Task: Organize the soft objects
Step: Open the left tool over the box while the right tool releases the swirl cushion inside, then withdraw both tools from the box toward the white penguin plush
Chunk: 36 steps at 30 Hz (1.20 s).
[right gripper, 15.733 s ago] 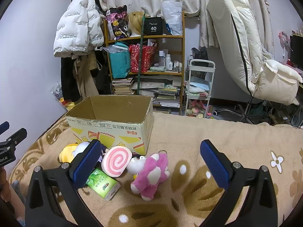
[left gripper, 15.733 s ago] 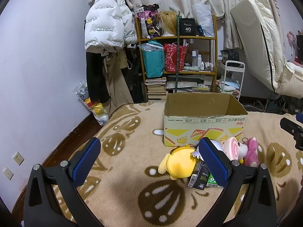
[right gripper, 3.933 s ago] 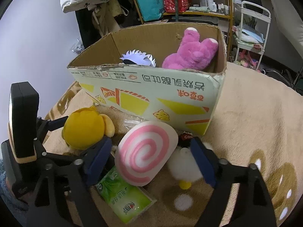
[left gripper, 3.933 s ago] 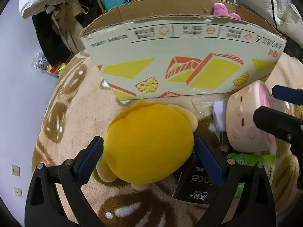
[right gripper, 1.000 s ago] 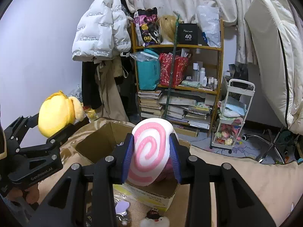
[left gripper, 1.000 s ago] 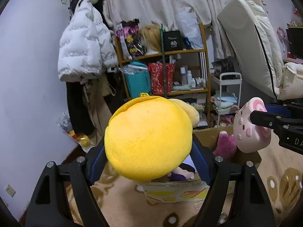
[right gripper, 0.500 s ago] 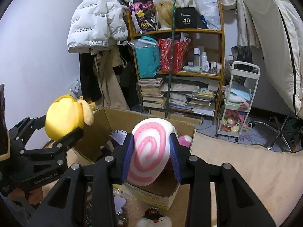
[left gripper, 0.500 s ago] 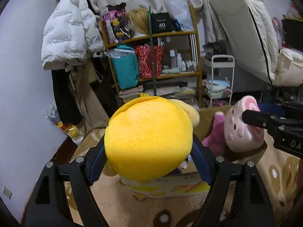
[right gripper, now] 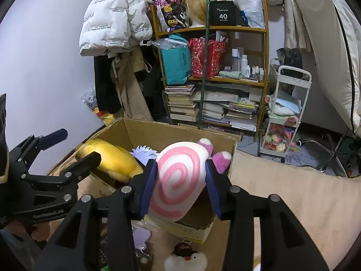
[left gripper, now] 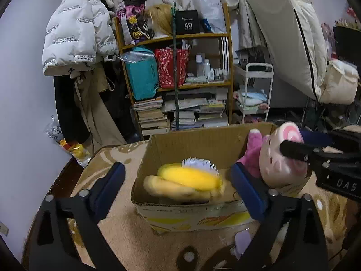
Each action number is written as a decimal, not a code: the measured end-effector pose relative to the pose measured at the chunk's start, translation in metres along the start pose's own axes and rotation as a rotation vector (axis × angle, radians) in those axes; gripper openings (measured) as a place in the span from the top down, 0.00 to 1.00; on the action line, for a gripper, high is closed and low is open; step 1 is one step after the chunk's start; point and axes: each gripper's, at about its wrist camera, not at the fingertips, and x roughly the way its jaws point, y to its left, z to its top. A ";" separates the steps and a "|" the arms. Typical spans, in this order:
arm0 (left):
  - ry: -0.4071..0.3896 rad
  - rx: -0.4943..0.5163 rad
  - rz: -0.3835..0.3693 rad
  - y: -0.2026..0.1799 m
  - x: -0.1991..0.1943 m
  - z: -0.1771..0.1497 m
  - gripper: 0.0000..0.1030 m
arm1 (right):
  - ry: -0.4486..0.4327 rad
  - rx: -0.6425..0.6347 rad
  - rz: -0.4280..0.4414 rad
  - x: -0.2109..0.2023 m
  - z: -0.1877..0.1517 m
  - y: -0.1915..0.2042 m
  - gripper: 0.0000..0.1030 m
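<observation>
Opening wide over the cardboard box (left gripper: pixel 191 210), the left gripper (left gripper: pixel 178 180) has just let go of the yellow plush (left gripper: pixel 187 178), which half a second ago was clamped between the blue pads and is now seen blurred inside the box, lying across the spiky white-and-purple toy (left gripper: pixel 199 163) near the front wall; nothing is left between the jaws, which stand spread to either side of the box opening. The right gripper (right gripper: pixel 180 180) has also just been opening, yet the pink swirl plush (right gripper: pixel 178 180) is seen between its pads, which appear to rest against its sides, so it is judged to be loosely held and at the point of release above the right end of the box. The pink bear plush (right gripper: pixel 218 158) lies in the box behind it, against the far wall. With the yellow plush delivered, one more soft toy is counted as stowed, and the swirl plush is expected to follow. On the beige rug (right gripper: pixel 293 198) in front of the box, a small white plush (right gripper: pixel 186 262) and a lilac item (right gripper: pixel 141 236) are left to be dealt with, so the task is judged well advanced but unfinished.
</observation>
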 end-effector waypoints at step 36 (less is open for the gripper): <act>0.193 -0.038 0.043 0.026 -0.086 -0.029 0.07 | 0.056 0.038 0.017 -0.082 -0.032 0.027 0.03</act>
